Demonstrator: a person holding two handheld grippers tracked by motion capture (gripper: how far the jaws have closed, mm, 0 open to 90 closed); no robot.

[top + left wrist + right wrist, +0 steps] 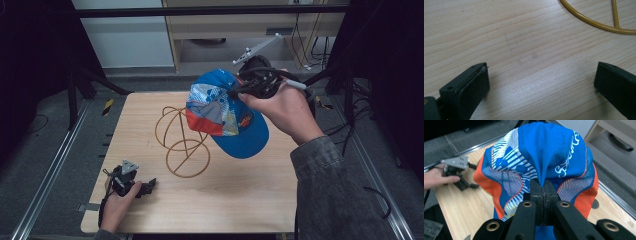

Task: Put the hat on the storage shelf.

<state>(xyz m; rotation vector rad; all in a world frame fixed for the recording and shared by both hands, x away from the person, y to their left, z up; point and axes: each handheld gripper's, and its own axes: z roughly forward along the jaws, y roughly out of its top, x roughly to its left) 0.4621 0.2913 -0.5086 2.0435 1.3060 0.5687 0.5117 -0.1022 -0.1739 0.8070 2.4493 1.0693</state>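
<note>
A blue cap [227,112] with orange, white and mesh panels hangs in the air over the right half of the wooden table [240,200]. My right gripper [239,91] is shut on a pinch of its crown fabric; in the right gripper view the jaws meet on the cap [544,155] at the gripper [544,186]. A yellow wire hat stand [180,142] sits on the table just left of and below the cap, and its base ring [596,23] appears in the left gripper view. My left gripper [150,186] rests open on the table near the front left corner, holding nothing [541,85].
Metal rails [55,165] run along both sides of the table. A pale cabinet [235,25] and cables [310,45] stand beyond the far edge. Bare wood lies between the left gripper and the stand's base.
</note>
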